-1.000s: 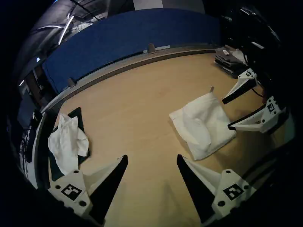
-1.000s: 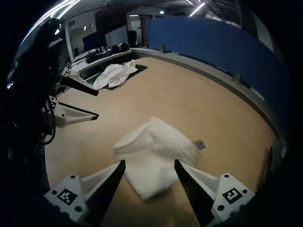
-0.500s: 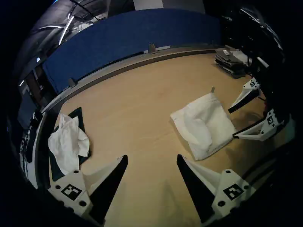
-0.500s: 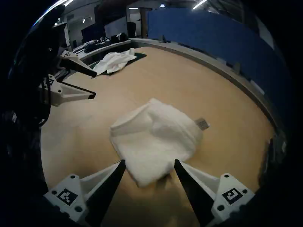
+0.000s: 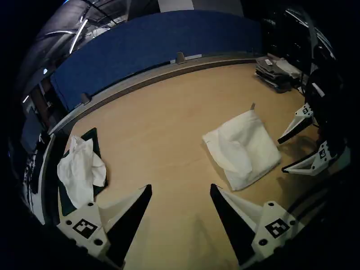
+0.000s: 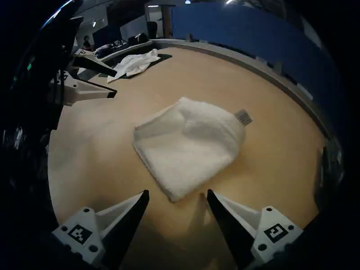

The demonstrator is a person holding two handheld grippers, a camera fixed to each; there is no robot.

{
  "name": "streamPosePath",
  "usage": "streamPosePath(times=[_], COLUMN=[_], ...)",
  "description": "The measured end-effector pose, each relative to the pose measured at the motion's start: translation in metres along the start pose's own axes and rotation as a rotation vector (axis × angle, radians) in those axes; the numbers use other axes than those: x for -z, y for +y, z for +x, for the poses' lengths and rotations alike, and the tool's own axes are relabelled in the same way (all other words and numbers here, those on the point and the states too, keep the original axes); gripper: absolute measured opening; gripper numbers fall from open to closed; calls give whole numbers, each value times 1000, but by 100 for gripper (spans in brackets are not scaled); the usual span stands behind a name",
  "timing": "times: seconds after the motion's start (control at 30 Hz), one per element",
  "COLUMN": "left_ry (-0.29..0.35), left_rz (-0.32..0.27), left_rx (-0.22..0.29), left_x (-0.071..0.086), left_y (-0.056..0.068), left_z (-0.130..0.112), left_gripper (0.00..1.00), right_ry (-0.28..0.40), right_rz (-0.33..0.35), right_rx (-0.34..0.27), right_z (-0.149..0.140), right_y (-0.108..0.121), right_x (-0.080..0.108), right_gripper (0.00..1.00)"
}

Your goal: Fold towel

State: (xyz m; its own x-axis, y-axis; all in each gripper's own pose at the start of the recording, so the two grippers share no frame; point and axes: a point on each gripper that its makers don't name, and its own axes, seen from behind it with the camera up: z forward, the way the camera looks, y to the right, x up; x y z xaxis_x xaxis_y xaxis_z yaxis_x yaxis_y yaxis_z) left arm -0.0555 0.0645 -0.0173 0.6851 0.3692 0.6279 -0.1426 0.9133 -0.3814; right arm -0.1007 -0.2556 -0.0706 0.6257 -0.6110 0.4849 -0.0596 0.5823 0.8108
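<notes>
Backing off from the folded towel, with both grippers left empty.

In the left gripper view, the towel [image 5: 240,148] is seen folded into a compact pad at centre right on the table [image 5: 162,117], and the right gripper [image 5: 281,156] has been drawn further toward the right edge than a second ago, clear of the cloth; the left gripper [image 5: 180,186] is held wide apart at the bottom, touching nothing. In the right gripper view, the towel [image 6: 191,144] has slid from between the fingers to the frame's centre, just above the tips; the right gripper [image 6: 177,193] is spread and empty, and the left gripper [image 6: 115,82] is parted at upper left. The fold is judged finished, or this stage released.
</notes>
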Motion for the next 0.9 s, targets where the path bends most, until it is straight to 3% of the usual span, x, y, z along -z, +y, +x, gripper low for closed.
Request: streamPosePath(times=[0.13,0.37,0.67,0.9], left_ry=[0,1,-1,-1], left_rz=[0,4,10,12], left_rx=[0,2,1,1], left_x=[0,1,1,2], left_y=[0,-3,-7,-7], left_z=[0,0,-2,-1], left_gripper=[96,96,96,96], right_ry=[-1,-2,-10,-2], right_rz=[0,-3,1,-13], right_rx=[-1,-12,-68,-97], right_z=[0,-2,-7,-7], right_y=[-1,-3,-4,-1], right_x=[-1,-7,-11,-12], right_gripper=[93,60,13,5])
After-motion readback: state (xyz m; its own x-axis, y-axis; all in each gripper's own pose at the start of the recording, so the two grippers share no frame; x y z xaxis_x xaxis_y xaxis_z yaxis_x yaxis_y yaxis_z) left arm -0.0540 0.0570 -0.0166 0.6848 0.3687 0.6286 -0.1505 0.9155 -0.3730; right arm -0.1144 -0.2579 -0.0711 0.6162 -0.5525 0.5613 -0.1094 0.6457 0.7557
